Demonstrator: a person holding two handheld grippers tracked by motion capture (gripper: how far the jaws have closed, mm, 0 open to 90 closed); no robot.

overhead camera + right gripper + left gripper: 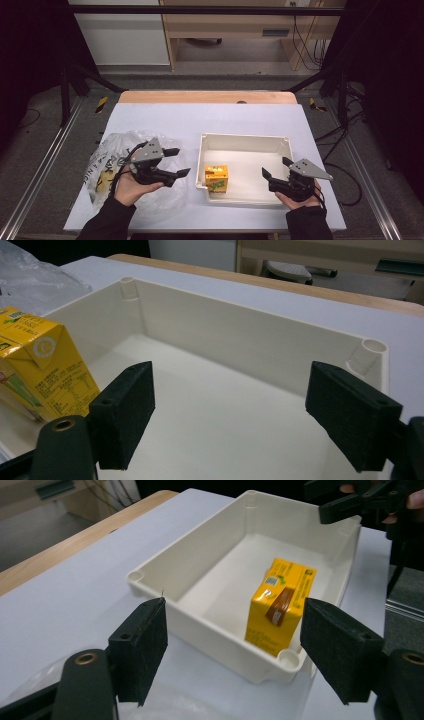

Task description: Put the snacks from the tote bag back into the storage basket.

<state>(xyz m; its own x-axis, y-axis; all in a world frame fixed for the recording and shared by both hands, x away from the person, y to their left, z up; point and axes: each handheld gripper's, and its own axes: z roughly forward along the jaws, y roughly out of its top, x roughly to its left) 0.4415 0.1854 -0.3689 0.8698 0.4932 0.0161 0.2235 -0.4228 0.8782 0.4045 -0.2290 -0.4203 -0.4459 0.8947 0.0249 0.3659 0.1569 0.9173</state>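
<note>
Yellow carton [216, 178] stands upright in the white tray's [245, 141] near-left corner. Left gripper [177, 161] sits just left of the tray over the clear plastic bag [111, 162], jaws apart, empty; tray wall lies between it and the carton. Right gripper [274, 167] at the tray's right end, jaws apart, empty, well clear of the carton.

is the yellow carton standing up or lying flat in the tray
Standing up. The yellow drink carton rests on its base in the near-left corner of the white tray, its folded top facing up in the left gripper view.
</note>
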